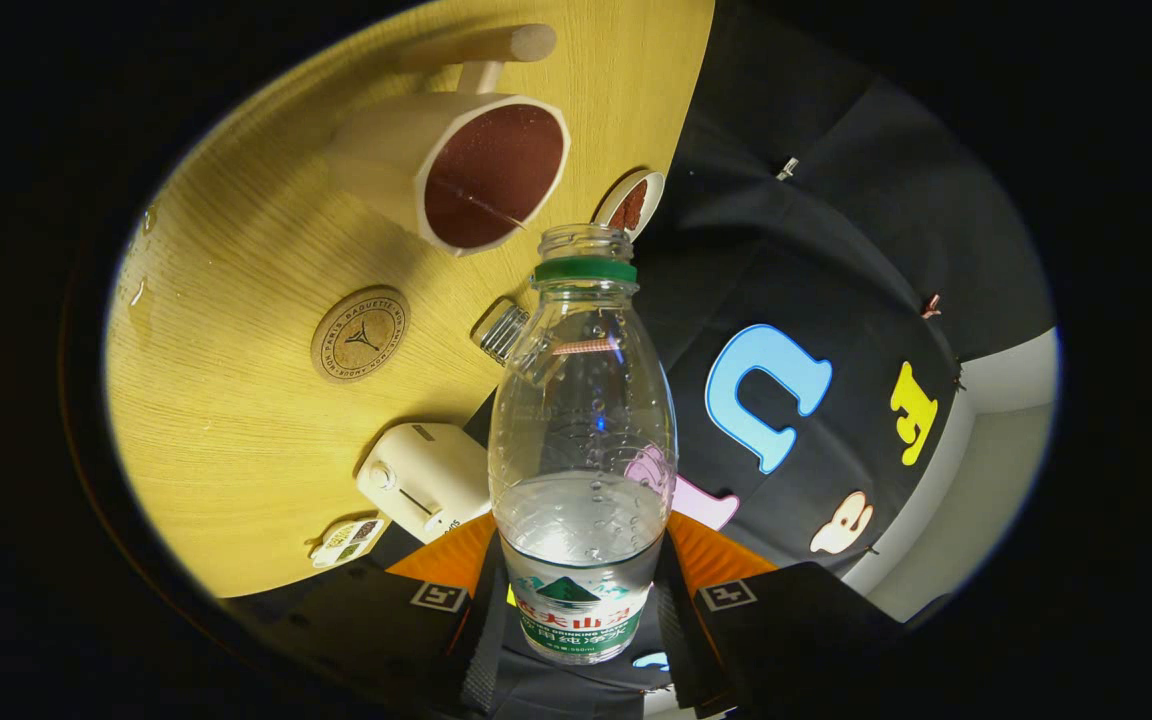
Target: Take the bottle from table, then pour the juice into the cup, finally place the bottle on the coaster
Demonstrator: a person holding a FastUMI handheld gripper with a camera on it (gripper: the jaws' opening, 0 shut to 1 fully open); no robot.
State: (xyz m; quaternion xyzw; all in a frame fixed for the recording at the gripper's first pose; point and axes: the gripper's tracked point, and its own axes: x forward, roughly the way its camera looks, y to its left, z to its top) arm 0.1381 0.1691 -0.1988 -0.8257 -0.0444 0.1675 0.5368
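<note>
My gripper (581, 610) is shut on a clear plastic bottle (581, 440), both fingers pressing its labelled lower body. The bottle has a green neck ring, no cap, and holds clear liquid up to about a third of its height. The whole scene appears rolled sideways, so the bottle is held tilted over the wooden table (236, 400). Beyond the bottle's mouth stands a pale cup (481, 170) with a dark reddish inside and a wooden handle. A round cork coaster (360, 333) lies on the table between the cup and my fingers.
A small cream box-shaped device (423, 475) sits near the table edge beside the bottle. A ribbed clear object (502, 331) lies by the bottle's shoulder. A small white dish (631, 203) with something brown sits past the mouth. Drops wet the table's far side (141, 290).
</note>
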